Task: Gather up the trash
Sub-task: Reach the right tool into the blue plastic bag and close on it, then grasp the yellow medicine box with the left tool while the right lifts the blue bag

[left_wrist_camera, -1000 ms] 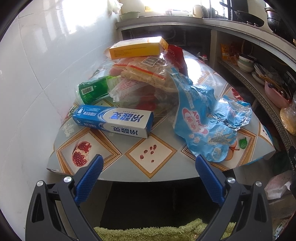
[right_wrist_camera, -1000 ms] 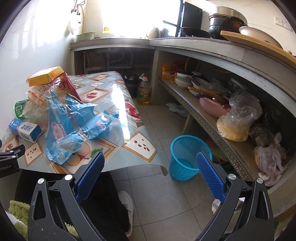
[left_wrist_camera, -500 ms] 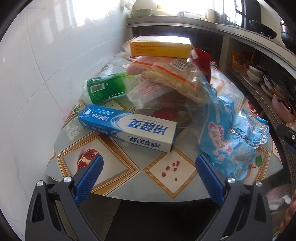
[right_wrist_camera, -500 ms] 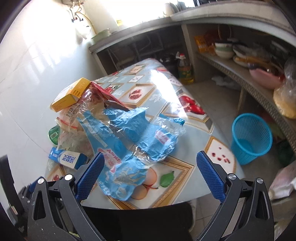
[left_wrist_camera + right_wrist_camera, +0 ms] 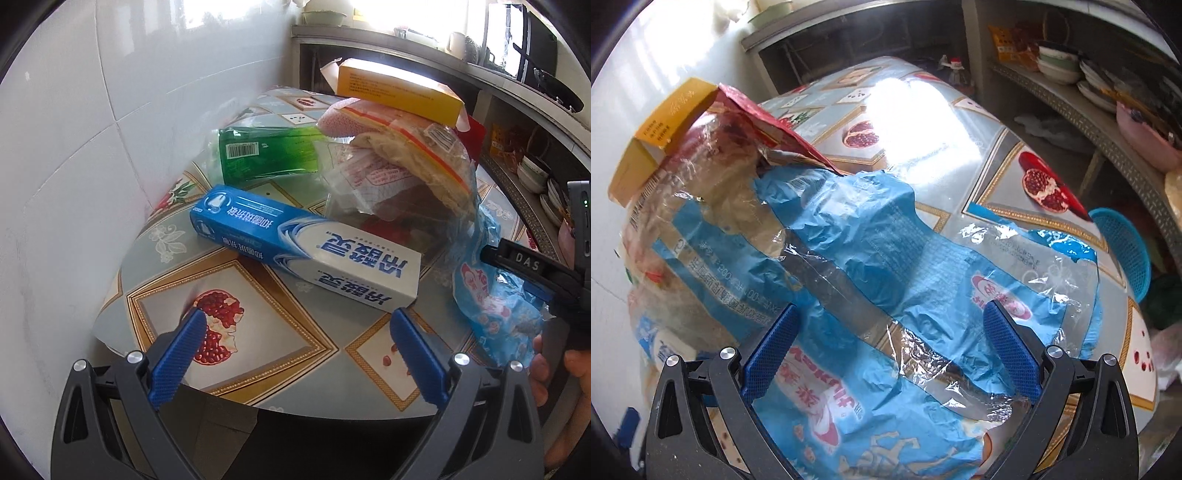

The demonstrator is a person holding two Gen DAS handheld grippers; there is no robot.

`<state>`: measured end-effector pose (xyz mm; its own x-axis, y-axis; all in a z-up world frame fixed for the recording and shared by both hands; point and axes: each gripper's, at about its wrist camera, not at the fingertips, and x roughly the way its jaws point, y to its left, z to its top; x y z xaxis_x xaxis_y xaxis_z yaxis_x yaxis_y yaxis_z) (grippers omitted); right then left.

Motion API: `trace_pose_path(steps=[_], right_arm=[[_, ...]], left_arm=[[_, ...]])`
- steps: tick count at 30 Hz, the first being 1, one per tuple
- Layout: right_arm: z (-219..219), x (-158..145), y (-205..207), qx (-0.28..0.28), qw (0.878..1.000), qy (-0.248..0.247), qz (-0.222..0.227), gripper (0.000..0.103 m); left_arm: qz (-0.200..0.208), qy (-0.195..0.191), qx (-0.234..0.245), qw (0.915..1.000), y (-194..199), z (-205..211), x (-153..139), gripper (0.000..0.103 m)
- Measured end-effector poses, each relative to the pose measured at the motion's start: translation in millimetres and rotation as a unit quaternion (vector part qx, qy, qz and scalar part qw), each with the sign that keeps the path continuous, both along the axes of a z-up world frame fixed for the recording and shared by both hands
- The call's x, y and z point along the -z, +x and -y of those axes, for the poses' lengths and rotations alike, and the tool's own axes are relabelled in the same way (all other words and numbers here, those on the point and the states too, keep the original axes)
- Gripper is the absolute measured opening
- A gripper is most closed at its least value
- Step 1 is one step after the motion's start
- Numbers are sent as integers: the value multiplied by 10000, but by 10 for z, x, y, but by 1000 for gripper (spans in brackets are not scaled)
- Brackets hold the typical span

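Note:
A heap of trash lies on the patterned table (image 5: 258,343). A blue and white toothpaste box (image 5: 306,245) lies nearest my left gripper (image 5: 295,354), which stands open just short of it. Behind are a green packet (image 5: 266,155), a clear bag with a red strip (image 5: 406,162) and a yellow box (image 5: 399,90) on top. A crumpled blue plastic wrapper (image 5: 886,266) fills the right wrist view; my right gripper (image 5: 890,343) hangs open right over it. The yellow box (image 5: 661,136) and a red wrapper (image 5: 764,122) show behind it.
A white tiled wall (image 5: 74,147) runs along the table's left side. A blue basket (image 5: 1123,247) stands on the floor beyond the table's right edge. Shelves with bowls and plates (image 5: 1071,70) line the right. A person's hand (image 5: 565,373) holds the right gripper.
Both grippers have moved in toward the table. The toothpaste box now looms close before the left one, and the blue wrapper fills the right view. Both stay open.

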<state>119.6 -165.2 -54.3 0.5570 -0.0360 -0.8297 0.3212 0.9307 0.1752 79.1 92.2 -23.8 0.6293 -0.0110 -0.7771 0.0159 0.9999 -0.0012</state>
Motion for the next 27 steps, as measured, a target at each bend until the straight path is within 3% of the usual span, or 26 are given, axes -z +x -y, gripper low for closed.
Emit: trace_pose_path(steps=[5,8,14,19,21,27], right_arm=[[-231,51,-94,-359,9954,-871,-179,95],[-254,73,-202,-371,9951,-904,-132,94],[-291,43,-351,-342,9948,-949,-166,65],[-247,-7,-430,-261,9950,-926,-253,35],[-213,-13,-472,-210,9958,-851,-264,19],[-97,-36,-520,-245,9986,-452,-156,6]], left_arm=[[-15,-25,43,10000,46,-19,41,98],[8,-22,56,10000,73,-33,49,98],[54,-45,36,10000,104,-73,50,97],[79,-50,45,9999,129,-97,61,97],[140,-34,67,9999,123,-104,46,97],[347,-164,301,9988,121,-143,-5,97]])
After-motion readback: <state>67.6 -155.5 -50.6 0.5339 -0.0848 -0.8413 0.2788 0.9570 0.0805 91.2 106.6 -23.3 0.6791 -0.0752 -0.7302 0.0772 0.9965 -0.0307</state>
